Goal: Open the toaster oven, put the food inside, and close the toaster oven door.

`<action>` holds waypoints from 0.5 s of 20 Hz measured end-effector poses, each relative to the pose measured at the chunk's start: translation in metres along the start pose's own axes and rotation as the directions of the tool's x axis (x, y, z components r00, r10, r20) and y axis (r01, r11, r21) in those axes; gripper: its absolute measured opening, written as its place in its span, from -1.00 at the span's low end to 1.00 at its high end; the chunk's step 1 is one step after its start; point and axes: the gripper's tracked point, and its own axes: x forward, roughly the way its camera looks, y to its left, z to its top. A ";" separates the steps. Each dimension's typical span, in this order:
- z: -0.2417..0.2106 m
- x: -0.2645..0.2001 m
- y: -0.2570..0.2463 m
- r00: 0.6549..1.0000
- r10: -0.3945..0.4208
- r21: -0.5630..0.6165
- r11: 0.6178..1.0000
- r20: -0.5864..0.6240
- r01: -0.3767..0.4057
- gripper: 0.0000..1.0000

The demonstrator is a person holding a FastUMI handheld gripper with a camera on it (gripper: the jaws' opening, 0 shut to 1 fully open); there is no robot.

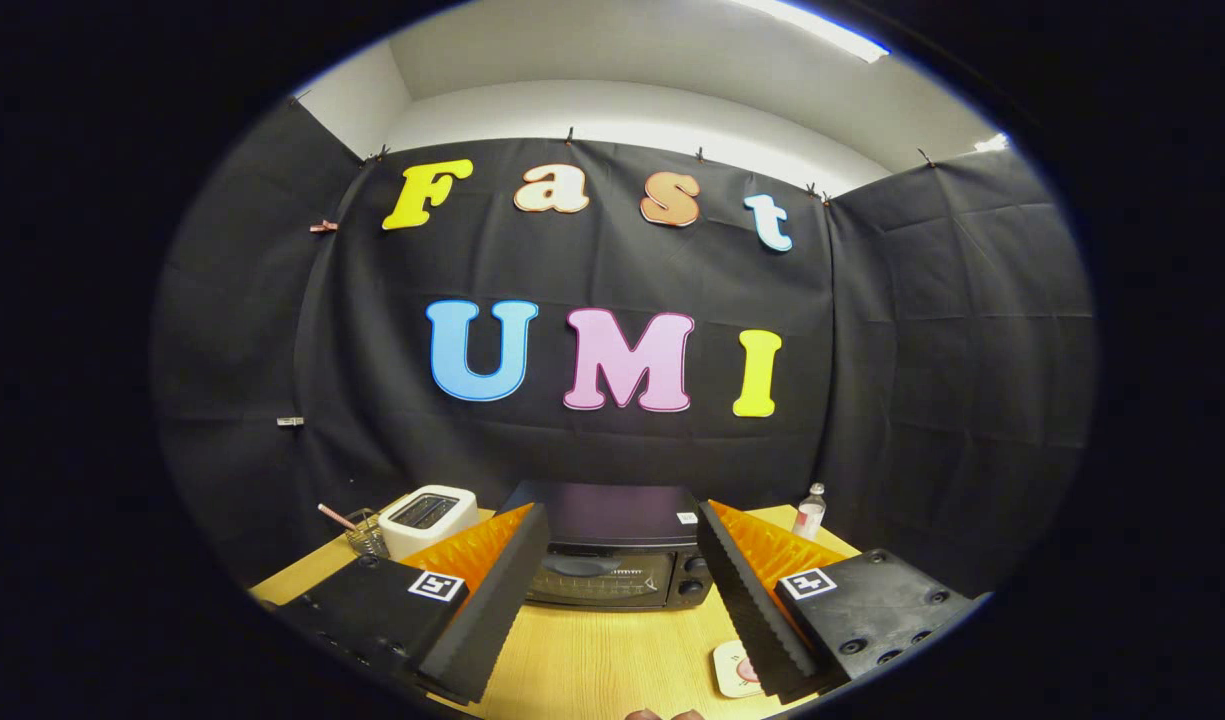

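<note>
Gripper view, left to right: a wire basket (365, 533) sits at the wooden table's (612, 660) left edge, with a white pop-up toaster (428, 518) just beside it. Next, the gripper (622, 590) hangs with its fingers spread wide, grasping nothing. Bare tabletop lies between them. Beyond them, centred in the gap, stands the black toaster oven (612, 550), door closed, against the back wall. A plate of food (737, 668) touches the right finger's inner edge. A small bottle (810, 511) stands near the table's far right corner.

Cloth-walled recording booth, seemingly a lab mock kitchen: wooden table (592, 655), toaster oven (612, 565), white toaster (427, 518).
</note>
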 end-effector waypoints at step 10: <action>-0.034 0.031 0.000 0.995 -0.006 0.013 1.000 -0.102 0.007 0.96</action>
